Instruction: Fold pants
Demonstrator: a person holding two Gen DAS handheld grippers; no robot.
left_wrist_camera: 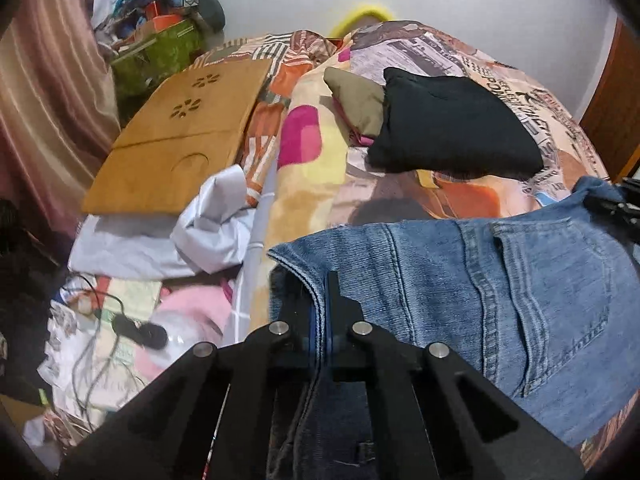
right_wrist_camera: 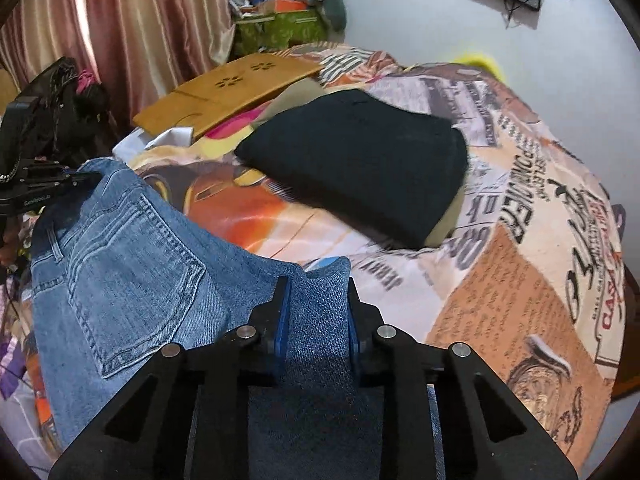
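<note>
Blue denim pants lie low in both frames on the bed, with left gripper and right gripper fingers clamped on their edge.

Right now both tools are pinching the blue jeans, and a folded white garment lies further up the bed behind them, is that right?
Not quite: the folded garment is black, not white, as the right wrist view shows. The rest holds: the left tool and the right tool both pinch the blue jeans, and the garment lies further up the bed behind them.
</note>
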